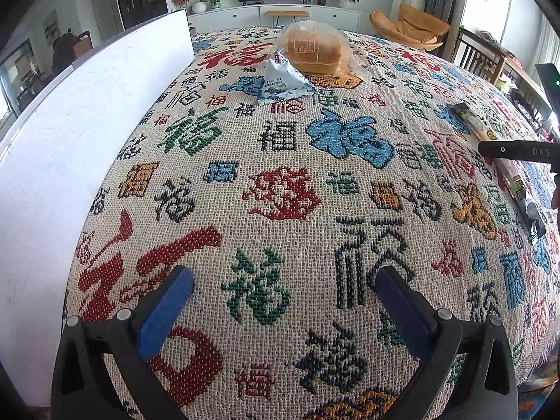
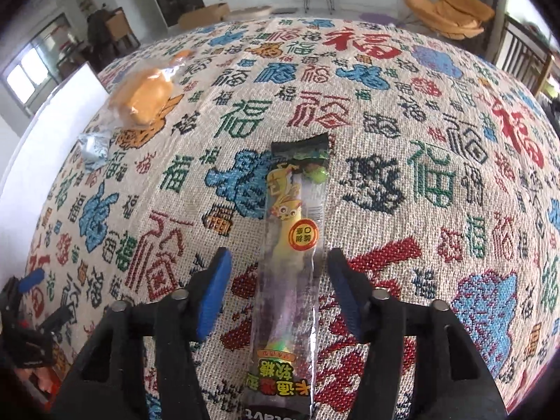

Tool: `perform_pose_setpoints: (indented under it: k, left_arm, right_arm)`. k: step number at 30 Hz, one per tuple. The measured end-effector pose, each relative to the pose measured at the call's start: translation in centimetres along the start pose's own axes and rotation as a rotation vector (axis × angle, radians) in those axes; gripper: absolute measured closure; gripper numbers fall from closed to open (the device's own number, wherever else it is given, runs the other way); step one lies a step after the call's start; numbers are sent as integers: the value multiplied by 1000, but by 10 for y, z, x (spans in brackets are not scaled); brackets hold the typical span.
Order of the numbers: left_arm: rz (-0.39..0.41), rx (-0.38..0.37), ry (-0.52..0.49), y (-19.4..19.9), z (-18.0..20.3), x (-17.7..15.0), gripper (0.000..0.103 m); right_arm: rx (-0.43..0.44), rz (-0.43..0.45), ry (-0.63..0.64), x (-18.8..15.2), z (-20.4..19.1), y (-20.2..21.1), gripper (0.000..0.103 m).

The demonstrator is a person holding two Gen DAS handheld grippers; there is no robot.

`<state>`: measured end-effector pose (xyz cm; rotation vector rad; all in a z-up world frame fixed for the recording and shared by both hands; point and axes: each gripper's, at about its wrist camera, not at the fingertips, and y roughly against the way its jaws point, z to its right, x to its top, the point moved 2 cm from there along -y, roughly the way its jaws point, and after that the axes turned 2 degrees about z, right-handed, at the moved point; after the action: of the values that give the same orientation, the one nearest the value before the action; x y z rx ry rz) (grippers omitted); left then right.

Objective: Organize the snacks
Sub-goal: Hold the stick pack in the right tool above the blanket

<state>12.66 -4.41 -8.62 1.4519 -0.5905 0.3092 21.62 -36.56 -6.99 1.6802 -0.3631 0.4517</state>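
A long candy packet (image 2: 292,245), yellow and black, lies flat on the patterned tablecloth (image 2: 402,140). My right gripper (image 2: 278,269) is open and straddles the packet's near half, fingers apart from it on both sides. A bagged bread loaf (image 1: 316,50) and a small blue-white triangular snack pouch (image 1: 281,78) lie at the far side; both also show in the right wrist view, the loaf (image 2: 145,99) and the pouch (image 2: 92,150). My left gripper (image 1: 285,290) is open and empty over bare cloth. The candy packet shows at the right edge (image 1: 490,133) under the right gripper's black finger.
A white box (image 1: 70,133) stands along the left side of the table; its wall also shows in the right wrist view (image 2: 45,133). Wooden chairs (image 1: 479,52) stand at the far right. The left gripper (image 2: 28,301) shows at the lower left of the right wrist view.
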Motion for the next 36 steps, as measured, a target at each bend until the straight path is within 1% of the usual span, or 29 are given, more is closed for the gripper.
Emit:
perform_pose_setpoints:
  k: [4, 7, 10, 12, 15, 36]
  left_arm:
    - [0, 0, 0, 0, 0, 0, 0]
    - [0, 0, -1, -1, 0, 1, 0]
    - [0, 0, -1, 0, 0, 0, 0]
    - [0, 0, 0, 0, 0, 0, 0]
    - [0, 0, 0, 0, 0, 0, 0]
    - [0, 1, -1, 0, 0, 0, 0]
  right_arm:
    - [-68, 45, 116, -11, -16, -1, 31]
    - [-56, 90, 95, -20, -7, 3, 29]
    - [-68, 141, 110, -38, -8, 13, 27]
    - [-65, 175, 107, -38, -5, 11, 27]
    - [-65, 176, 106, -34, -5, 9, 27]
    - [-70, 178, 106, -35, -5, 10, 27]
